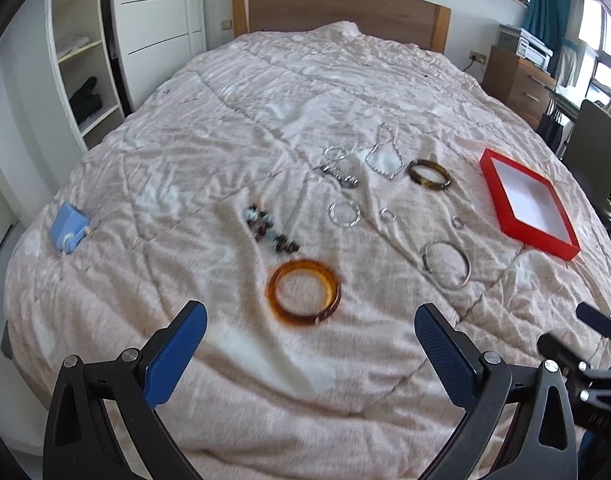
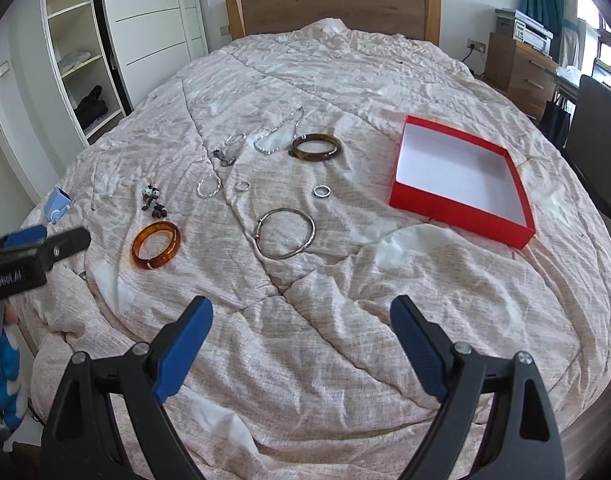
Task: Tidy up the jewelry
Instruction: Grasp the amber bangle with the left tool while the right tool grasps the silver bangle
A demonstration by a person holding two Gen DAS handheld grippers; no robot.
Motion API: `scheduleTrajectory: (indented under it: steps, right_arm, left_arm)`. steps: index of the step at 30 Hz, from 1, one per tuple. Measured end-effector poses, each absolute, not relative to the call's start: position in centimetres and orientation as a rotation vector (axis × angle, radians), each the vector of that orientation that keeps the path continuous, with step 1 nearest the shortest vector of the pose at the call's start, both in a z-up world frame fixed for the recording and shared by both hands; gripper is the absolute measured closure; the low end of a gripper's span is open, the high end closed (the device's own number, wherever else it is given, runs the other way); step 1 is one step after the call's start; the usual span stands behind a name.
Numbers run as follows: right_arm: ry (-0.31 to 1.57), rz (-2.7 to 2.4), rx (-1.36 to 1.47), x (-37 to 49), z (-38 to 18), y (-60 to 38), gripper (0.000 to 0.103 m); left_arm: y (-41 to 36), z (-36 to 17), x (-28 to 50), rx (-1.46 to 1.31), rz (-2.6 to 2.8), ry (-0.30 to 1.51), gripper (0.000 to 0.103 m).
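Jewelry lies spread on the pink bedspread [image 1: 265,380]. An amber bangle [image 1: 304,291] [image 2: 156,245] lies just ahead of my open, empty left gripper [image 1: 310,324]. A large silver bangle [image 1: 447,265] [image 2: 286,233], a dark tortoise bangle [image 1: 430,175] [image 2: 315,147], a beaded bracelet [image 1: 271,230] [image 2: 154,201], a silver chain [image 1: 385,152] [image 2: 279,132], a thin silver hoop [image 1: 345,213] [image 2: 209,186] and small rings [image 2: 321,191] lie beyond. An empty red box [image 1: 527,208] [image 2: 463,180] sits to the right. My right gripper [image 2: 301,320] is open and empty above bare bedspread.
A small blue object [image 1: 69,229] [image 2: 57,204] lies near the bed's left edge. A wardrobe with open shelves [image 1: 85,52] stands left. A wooden dresser [image 1: 521,80] and dark chair [image 1: 593,148] stand right. The left gripper shows at the right wrist view's left edge [image 2: 37,252].
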State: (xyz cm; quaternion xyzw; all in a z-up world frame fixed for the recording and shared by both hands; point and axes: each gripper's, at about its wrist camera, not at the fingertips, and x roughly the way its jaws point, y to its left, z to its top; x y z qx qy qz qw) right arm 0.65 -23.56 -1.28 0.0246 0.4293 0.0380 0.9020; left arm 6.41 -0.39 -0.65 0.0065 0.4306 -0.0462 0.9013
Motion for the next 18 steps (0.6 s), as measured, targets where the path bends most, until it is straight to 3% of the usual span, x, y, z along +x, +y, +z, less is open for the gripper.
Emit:
scheduleTrajectory:
  steps: [3,7,14,18]
  right_arm:
    - [0.891,0.087,0.049,1.5,-1.6,-23.9,0.013]
    - [0.894,0.097,0.048,3.5,-2.0,-24.3,0.013]
    - [0.893,0.138,0.021,7.3,-2.6,-23.5,0.013]
    - [0.903,0.151,0.004,9.4,-3.4,-23.0,0.013]
  left_arm:
    - [-0.6,-1.1,8.3,0.004,-0.118,0.900,0.003]
    - [-1.0,-1.8,11.0,-0.018,-0.175,0.916,0.015]
    - [-1.3,-4.6,15.2,-0.012,-0.207,0.948,0.019]
    - [0.1,-6.9,16.4,-0.013,-0.196,0.994,0.027]
